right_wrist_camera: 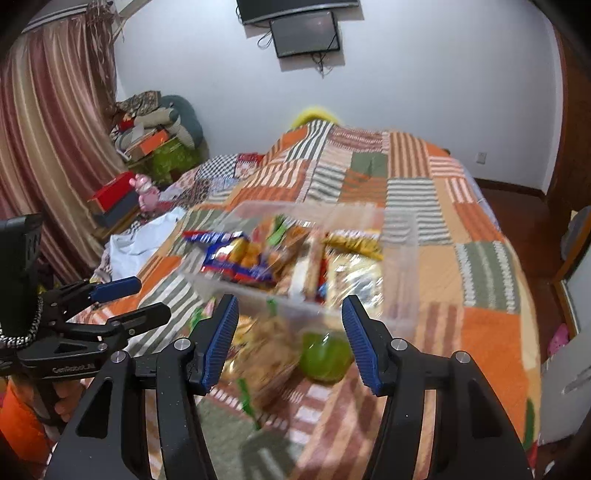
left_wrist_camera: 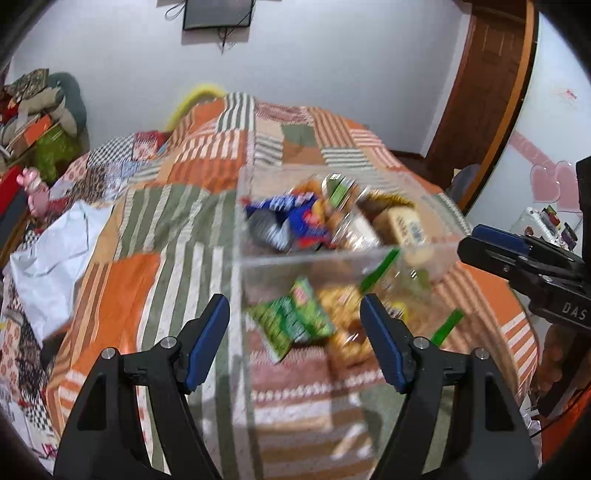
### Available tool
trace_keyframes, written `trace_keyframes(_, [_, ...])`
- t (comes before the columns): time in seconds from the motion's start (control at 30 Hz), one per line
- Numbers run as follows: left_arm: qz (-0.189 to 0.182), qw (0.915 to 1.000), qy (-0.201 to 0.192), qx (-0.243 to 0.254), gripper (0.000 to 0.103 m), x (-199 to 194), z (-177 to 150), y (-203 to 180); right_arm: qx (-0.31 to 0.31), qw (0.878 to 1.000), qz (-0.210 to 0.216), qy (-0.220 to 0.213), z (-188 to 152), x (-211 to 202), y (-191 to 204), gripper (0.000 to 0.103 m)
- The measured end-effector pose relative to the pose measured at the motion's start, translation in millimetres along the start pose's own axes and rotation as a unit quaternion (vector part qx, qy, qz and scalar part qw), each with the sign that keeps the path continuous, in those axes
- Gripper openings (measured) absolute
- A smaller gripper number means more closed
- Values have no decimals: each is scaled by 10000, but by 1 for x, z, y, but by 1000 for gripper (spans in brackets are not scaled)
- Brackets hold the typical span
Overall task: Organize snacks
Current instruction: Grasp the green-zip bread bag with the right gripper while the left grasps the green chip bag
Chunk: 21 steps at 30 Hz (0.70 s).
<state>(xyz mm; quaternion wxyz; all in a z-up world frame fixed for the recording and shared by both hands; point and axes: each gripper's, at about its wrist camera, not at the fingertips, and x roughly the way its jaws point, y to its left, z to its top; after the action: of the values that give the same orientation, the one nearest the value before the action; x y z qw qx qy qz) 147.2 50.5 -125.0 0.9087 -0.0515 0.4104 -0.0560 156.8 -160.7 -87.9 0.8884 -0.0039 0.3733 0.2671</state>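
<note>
A bed (right_wrist_camera: 480, 229) with a patchwork blanket holds a clear snack box (right_wrist_camera: 400, 266), a green ball (right_wrist_camera: 325, 356) and white paper (left_wrist_camera: 55, 251).

My left gripper (left_wrist_camera: 294, 332) hangs with jaws apart over a clear box (left_wrist_camera: 258, 218) of snacks on the quilt (left_wrist_camera: 177, 221). A green packet (left_wrist_camera: 291, 321) lies between my fingers; my right gripper (left_wrist_camera: 491, 242) enters at three o'clock.

Orange-green striped patchwork bedspread (right_wrist_camera: 424, 192), green packet (left_wrist_camera: 291, 321), blue wrapper (right_wrist_camera: 236, 262)

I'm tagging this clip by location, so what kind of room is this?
Most likely a bedroom in a home: a bed under a patchwork quilt, a curtain on one side, and a screen mounted on the wall. The clear snack box sits on the quilt.
</note>
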Motion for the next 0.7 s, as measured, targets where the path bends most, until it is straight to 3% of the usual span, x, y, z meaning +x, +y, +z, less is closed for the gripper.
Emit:
trace_keyframes(0.23, [-44, 9989, 317, -328, 73, 18, -17, 18, 255, 9983, 201, 474, -25, 21, 6, 55])
trace_keyframes(0.5, [-229, 9980, 392, -438, 73, 40, -7, 7, 225, 9964, 319, 748, -35, 38, 12, 55])
trace_keyframes(0.7, [-20, 9972, 499, -559, 73, 65, -3, 10, 272, 9955, 379, 827, -38, 48, 13, 55])
